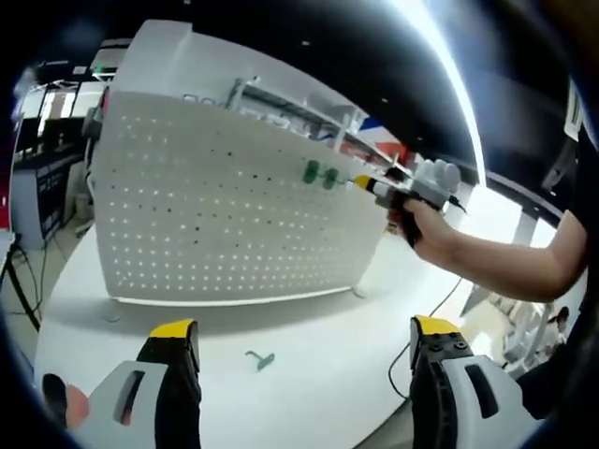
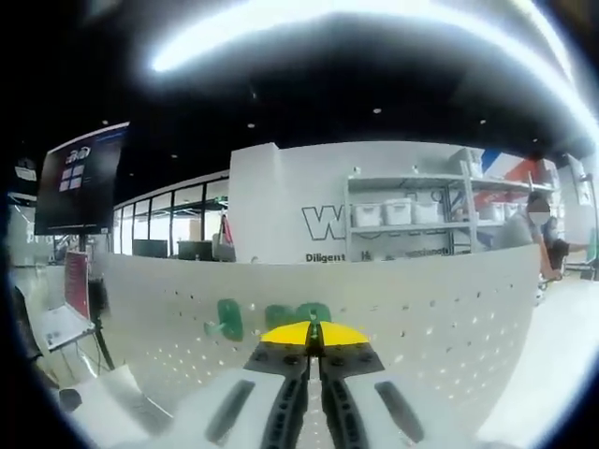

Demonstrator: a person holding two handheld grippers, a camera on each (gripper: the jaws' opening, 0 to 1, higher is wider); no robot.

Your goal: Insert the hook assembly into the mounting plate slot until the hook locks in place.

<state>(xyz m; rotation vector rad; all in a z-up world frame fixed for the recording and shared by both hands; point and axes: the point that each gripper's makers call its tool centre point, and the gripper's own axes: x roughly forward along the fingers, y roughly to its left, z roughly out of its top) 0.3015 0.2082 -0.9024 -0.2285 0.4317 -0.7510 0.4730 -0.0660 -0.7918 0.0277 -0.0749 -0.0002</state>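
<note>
Left gripper view: right tool [image 1: 367, 186], clenched, presses at green hooks [image 1: 320, 174] on the pegboard [image 1: 206, 215]; left tool [image 1: 304, 339] released; one hook [image 1: 259, 358] remains on counter [image 1: 328, 327].

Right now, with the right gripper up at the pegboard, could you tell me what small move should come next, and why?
Probably a short, steady push straight into the white pegboard. The right gripper has its jaws closed, its tip at a green hook beside two others already on the board. Whether that hook has locked cannot be told. The left gripper is open over the table, near a spare green hook.
</note>
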